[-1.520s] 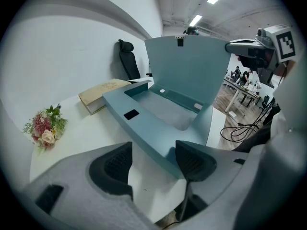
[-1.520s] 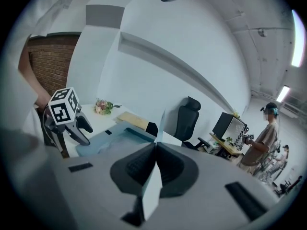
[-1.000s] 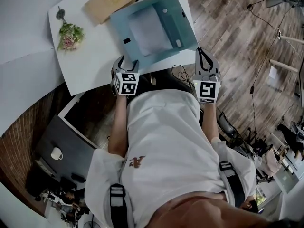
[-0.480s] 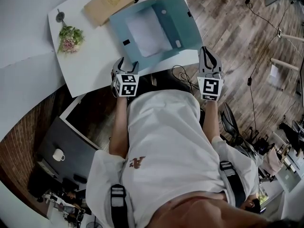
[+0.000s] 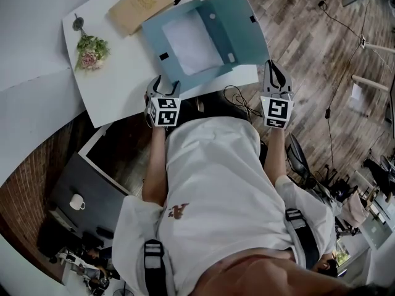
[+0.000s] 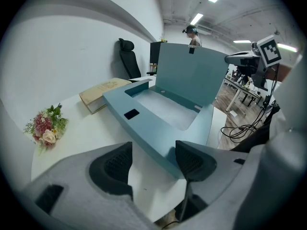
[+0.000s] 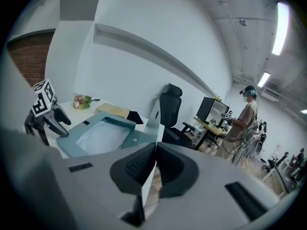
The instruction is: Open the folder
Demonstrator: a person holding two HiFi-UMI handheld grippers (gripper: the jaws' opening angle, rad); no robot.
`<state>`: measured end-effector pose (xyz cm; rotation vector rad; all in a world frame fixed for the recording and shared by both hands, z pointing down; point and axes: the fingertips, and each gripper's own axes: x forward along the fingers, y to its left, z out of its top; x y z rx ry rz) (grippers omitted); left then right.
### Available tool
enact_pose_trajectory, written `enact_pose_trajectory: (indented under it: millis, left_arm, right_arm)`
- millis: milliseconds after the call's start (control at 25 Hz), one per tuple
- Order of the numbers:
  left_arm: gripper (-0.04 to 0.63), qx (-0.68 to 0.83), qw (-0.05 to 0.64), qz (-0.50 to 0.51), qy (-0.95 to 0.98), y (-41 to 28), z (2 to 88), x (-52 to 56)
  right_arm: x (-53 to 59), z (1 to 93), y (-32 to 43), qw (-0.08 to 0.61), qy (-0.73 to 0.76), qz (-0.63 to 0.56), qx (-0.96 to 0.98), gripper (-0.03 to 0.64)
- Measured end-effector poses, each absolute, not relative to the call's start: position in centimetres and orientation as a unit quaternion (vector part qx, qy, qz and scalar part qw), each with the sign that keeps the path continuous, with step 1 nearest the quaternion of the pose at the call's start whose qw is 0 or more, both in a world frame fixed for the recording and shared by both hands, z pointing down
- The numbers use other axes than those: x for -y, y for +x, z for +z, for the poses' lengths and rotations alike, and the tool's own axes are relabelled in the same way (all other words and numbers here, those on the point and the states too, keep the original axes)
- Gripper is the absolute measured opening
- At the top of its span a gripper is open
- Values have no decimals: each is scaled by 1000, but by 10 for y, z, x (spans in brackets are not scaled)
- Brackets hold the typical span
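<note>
**Blue box folder stands open, lid pinched by the right gripper**

The folder (image 5: 159,37) sits at the near edge of the white table (image 5: 117,82). It is a shallow teal box with straight walls and a matte, smooth surface. A stack of white paper (image 5: 188,42) lies flat in its tray and fills most of the bottom. A small black rectangular patch (image 5: 164,55) marks the top of the left wall. The lid (image 5: 237,23) is a flat rigid panel of the same teal. It is raised on the right side of the tray and stands steeply, leaning a little away from it, with a small black tab at its top edge.

The right gripper (image 5: 273,68) is at the lid's near corner. Its two dark ribbed pads are pressed together on the thin edge of the panel, which runs straight up between them in the right gripper view.

The left gripper (image 5: 166,86) is at the folder's near left corner with its jaws wide apart and nothing clamped. The corner of the tray reaches into the gap, closer to the right-hand jaw; whether it touches I cannot tell.

Behind the folder lies a tan book (image 5: 142,2) with a pale emblem on its cover, just beside the tray's far wall. A small bunch of pink flowers (image 5: 91,47) with green leaves rests well apart, toward the table's left end.
</note>
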<state>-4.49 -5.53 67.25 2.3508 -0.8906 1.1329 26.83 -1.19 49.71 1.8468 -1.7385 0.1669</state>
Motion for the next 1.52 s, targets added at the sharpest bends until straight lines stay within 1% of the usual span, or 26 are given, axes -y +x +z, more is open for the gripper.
enact_pose_trajectory:
  millis: [480,1520]
  left_arm:
    - [291,317,194,406,835,-45,673,55]
    - [291,318,193,404,836,-45,673,55]
  right_arm:
    - [10,509,291,301,707,79,635,11]
    - [9,510,293,306,707,79,632,11]
